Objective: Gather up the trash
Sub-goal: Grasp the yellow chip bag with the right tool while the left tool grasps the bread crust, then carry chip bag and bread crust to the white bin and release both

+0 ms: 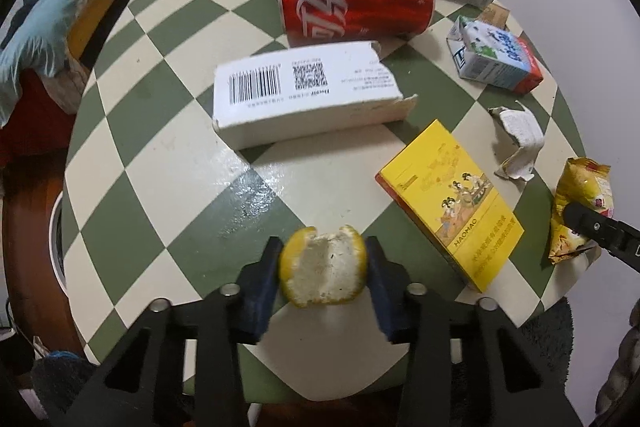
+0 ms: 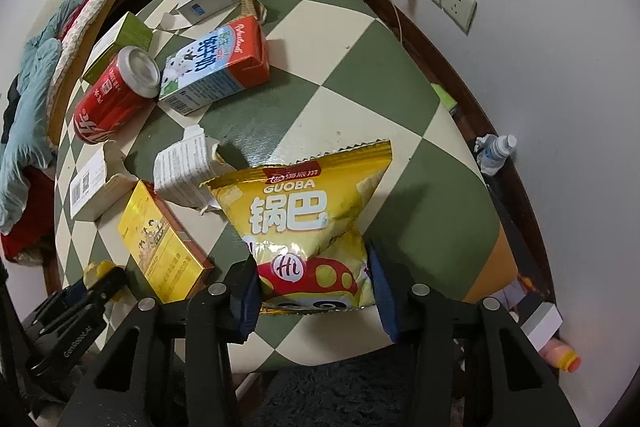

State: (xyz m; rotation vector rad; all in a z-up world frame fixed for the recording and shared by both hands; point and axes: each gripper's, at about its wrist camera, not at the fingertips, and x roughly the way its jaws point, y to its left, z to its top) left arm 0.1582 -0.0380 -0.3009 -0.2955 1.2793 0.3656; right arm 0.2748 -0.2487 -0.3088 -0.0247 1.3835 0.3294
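Checkered green-and-cream table (image 1: 168, 163), trash scattered, both grippers clamped on items.
Left gripper (image 1: 324, 273) pinches orange peel (image 1: 322, 273) at near edge, in front of white barcode box (image 1: 304, 91); right gripper (image 2: 314, 281) squeezes yellow snack bag (image 2: 308, 211) right of box; yellow pack (image 1: 450, 211) between; red can (image 1: 356, 1) and milk carton (image 1: 494, 57) beyond box.

A: At the right edge of the left wrist view, the snack bag (image 1: 582, 207) is half hidden behind the other claw (image 1: 600, 231).

B: And lower left in the right wrist view, the orange peel (image 2: 98, 273) barely shows. The small print on the torn paper (image 2: 182, 167) is unreadable.
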